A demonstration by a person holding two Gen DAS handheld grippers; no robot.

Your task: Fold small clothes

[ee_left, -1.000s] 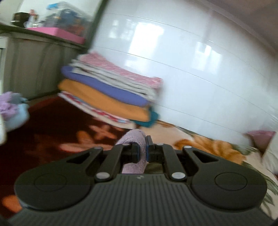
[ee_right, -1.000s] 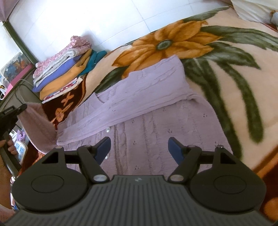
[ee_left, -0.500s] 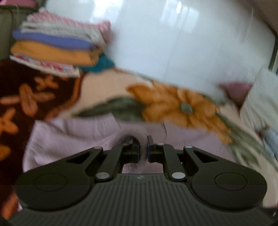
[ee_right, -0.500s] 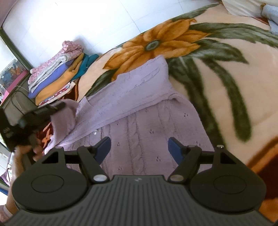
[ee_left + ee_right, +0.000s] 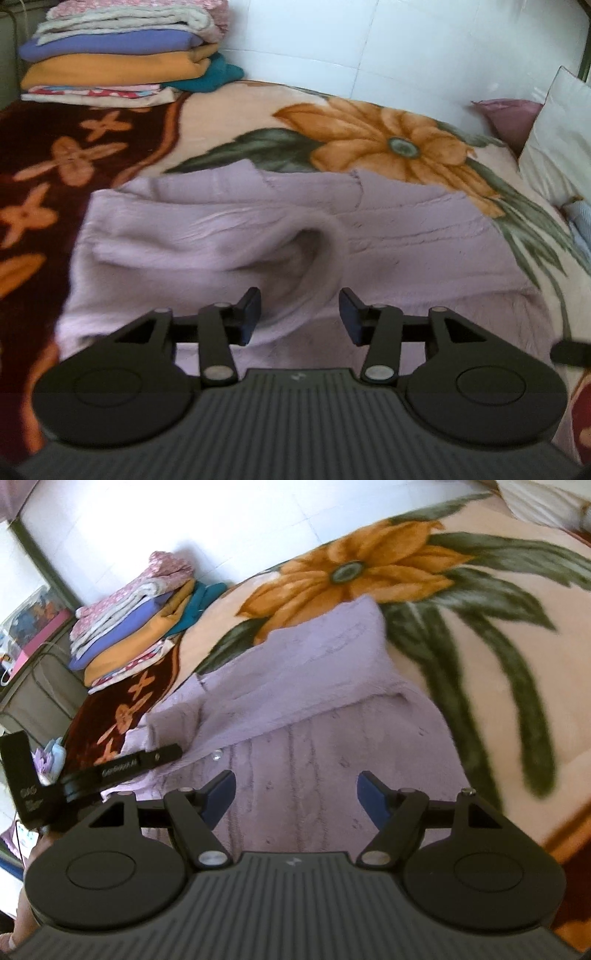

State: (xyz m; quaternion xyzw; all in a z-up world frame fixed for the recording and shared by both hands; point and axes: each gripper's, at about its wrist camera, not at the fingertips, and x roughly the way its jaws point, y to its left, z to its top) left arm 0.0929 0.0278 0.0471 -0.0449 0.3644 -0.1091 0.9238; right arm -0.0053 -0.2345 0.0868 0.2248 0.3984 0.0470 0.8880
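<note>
A lilac knitted cardigan (image 5: 406,251) lies flat on the flowered blanket (image 5: 229,110), with both sleeves folded across its body. My left gripper (image 5: 299,314) is open just above it, and the left sleeve's cuff (image 5: 325,251) lies looped loose between the jaws. My right gripper (image 5: 295,794) is open and empty, hovering over the cardigan's (image 5: 314,760) lower front. The left gripper's black body (image 5: 92,775) shows at the left of the right wrist view.
A stack of folded clothes (image 5: 118,55) sits at the far left against the white wall (image 5: 369,44); it also shows in the right wrist view (image 5: 140,620). White and pink pillows (image 5: 554,147) lie at the right. A cabinet (image 5: 33,686) stands beside the bed.
My left gripper carried the left sleeve over the cardigan's body and opened, letting the cuff drop there. My right gripper stayed open and drifted a little.
</note>
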